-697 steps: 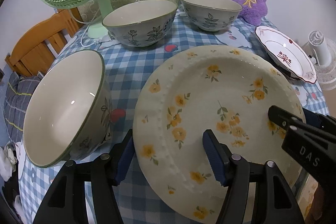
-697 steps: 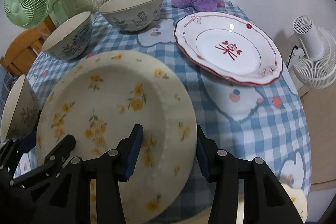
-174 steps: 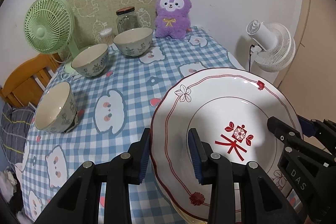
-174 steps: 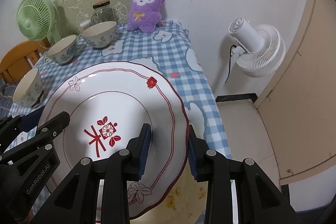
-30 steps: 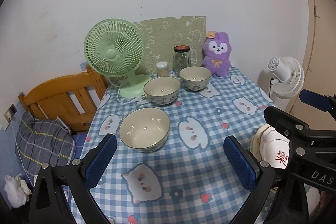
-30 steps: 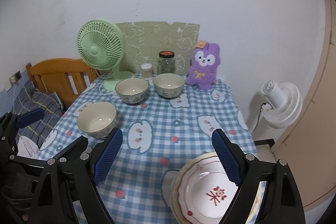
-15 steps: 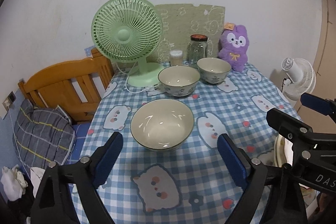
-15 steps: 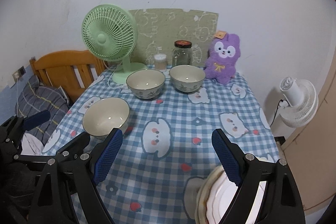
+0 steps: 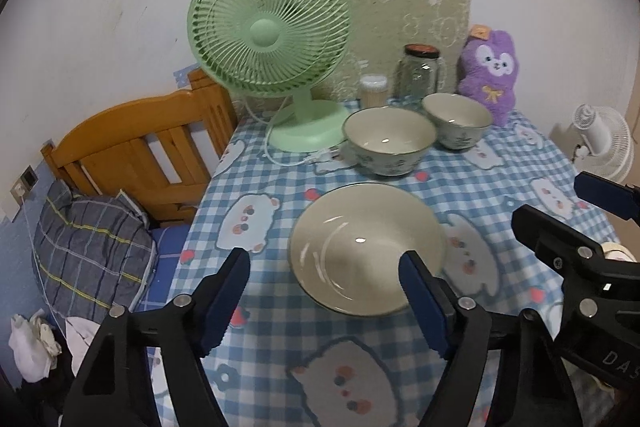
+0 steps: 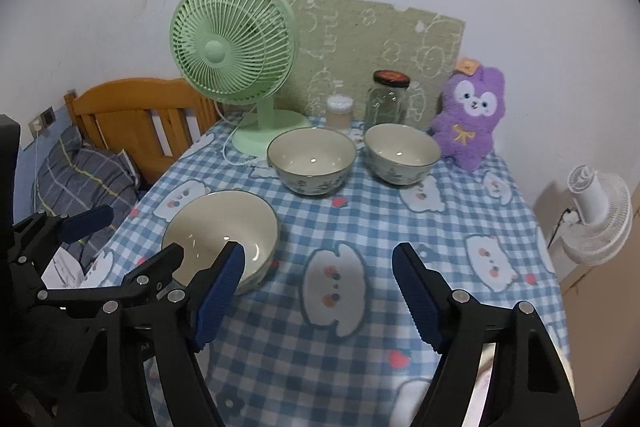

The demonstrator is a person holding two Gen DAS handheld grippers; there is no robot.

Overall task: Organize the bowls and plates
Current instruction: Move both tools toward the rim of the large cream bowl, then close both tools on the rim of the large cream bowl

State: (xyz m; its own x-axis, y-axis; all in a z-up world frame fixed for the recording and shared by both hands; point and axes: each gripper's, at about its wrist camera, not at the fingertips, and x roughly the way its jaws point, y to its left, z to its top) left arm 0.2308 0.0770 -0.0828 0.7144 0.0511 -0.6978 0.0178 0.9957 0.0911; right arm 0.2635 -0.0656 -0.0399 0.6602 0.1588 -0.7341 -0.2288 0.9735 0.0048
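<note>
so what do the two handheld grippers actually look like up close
Both match: the left gripper and the right gripper have matte black angular plastic arms studded with silver screws, ending in blue ribbed pads. White lettering, "DAS", marks the right gripper's body where the left wrist view catches it. No cables, hands or sleeves show.

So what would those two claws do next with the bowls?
Probably ease the left gripper down until the near rim of the nearest bowl sits between its closing jaws. Nothing is held yet, and the right gripper hangs over bare tablecloth.
</note>
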